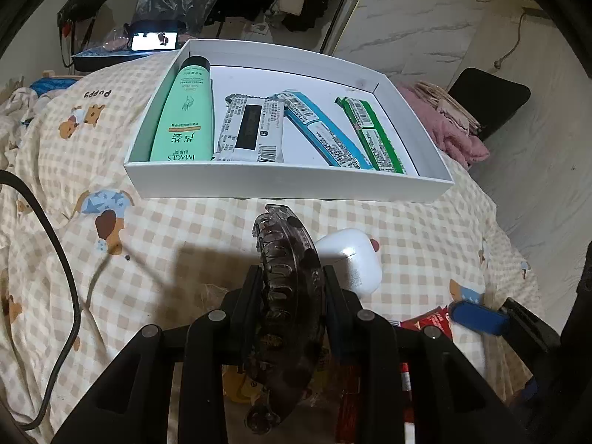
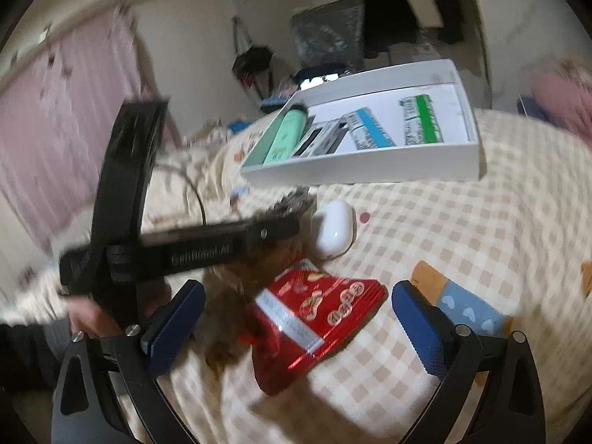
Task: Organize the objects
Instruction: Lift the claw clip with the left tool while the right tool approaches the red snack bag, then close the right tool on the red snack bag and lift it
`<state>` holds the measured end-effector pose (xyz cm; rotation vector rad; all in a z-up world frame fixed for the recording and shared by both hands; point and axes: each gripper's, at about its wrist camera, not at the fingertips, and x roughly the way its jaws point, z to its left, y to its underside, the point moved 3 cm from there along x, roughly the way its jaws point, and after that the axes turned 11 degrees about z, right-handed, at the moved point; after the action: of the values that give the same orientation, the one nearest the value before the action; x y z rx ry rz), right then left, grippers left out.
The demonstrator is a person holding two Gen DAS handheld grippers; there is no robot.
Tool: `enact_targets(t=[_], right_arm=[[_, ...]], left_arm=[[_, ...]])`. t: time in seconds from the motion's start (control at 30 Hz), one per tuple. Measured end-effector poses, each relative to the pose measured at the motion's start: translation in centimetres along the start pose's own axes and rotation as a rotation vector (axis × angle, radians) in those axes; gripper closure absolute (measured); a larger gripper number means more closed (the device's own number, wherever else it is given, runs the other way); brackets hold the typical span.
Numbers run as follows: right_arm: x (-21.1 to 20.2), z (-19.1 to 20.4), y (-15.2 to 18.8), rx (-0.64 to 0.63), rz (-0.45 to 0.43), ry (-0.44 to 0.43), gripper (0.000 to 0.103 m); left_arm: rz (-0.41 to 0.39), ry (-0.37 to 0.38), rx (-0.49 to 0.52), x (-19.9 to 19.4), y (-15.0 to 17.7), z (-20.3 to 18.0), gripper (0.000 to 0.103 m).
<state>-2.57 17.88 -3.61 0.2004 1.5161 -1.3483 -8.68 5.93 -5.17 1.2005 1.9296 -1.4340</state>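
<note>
My left gripper (image 1: pixel 290 277) is shut on a dark translucent hair claw clip (image 1: pixel 286 259) and holds it above the checked bedspread, just short of the white box (image 1: pixel 288 183). The box holds a green tube (image 1: pixel 185 111), a grey-white packet (image 1: pixel 251 129), a blue packet (image 1: pixel 322 133) and a green packet (image 1: pixel 373 137). A white earbud case (image 1: pixel 351 259) lies right of the clip. My right gripper (image 2: pixel 296 314) is open, its blue pads either side of a red snack packet (image 2: pixel 318 318). The left gripper (image 2: pixel 281 222) also shows in the right wrist view, blurred.
A black cable (image 1: pixel 55 259) runs over the bedspread at left. A lit phone (image 1: pixel 153 40) sits behind the box. A pink cloth (image 1: pixel 444 125) and a black chair (image 1: pixel 488 100) are beyond the bed's right edge. A brown shape (image 2: pixel 229 296) lies beside the red packet.
</note>
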Motion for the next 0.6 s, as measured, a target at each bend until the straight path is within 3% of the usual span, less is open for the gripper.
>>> enact_targets(t=[0.03, 0.07, 0.17, 0.3, 0.33, 0.37, 0.6], right_arm=[[-0.1, 0.1, 0.0, -0.014, 0.017, -0.01, 0.016], [-0.2, 0.1, 0.0, -0.015, 0.025, -0.025, 0.02], [0.3, -0.2, 0.1, 0.006, 0.051, -0.034, 0.02], [1.9, 0.1, 0.4, -0.015, 0.09, 0.022, 0.02], [2.2, 0.3, 0.5, -0.023, 0.091, 0.028, 0.021], [2.3, 0.4, 0.6, -0.032, 0.082, 0.046, 0.031], [1.4, -0.6, 0.1, 0.01, 0.065, 0.071, 0.046]], left_arm=[[0.001, -0.001, -0.001, 0.0, 0.0, 0.0, 0.069], [0.001, 0.001, -0.002, 0.0, -0.1, 0.1, 0.069], [0.003, 0.008, -0.008, -0.1, -0.1, 0.3, 0.069], [0.001, 0.008, -0.007, -0.1, -0.1, 0.3, 0.069], [0.0, 0.007, -0.007, -0.1, -0.1, 0.3, 0.069], [-0.001, 0.008, -0.008, -0.1, 0.0, 0.4, 0.069], [0.0, 0.008, -0.007, -0.1, -0.1, 0.4, 0.069]])
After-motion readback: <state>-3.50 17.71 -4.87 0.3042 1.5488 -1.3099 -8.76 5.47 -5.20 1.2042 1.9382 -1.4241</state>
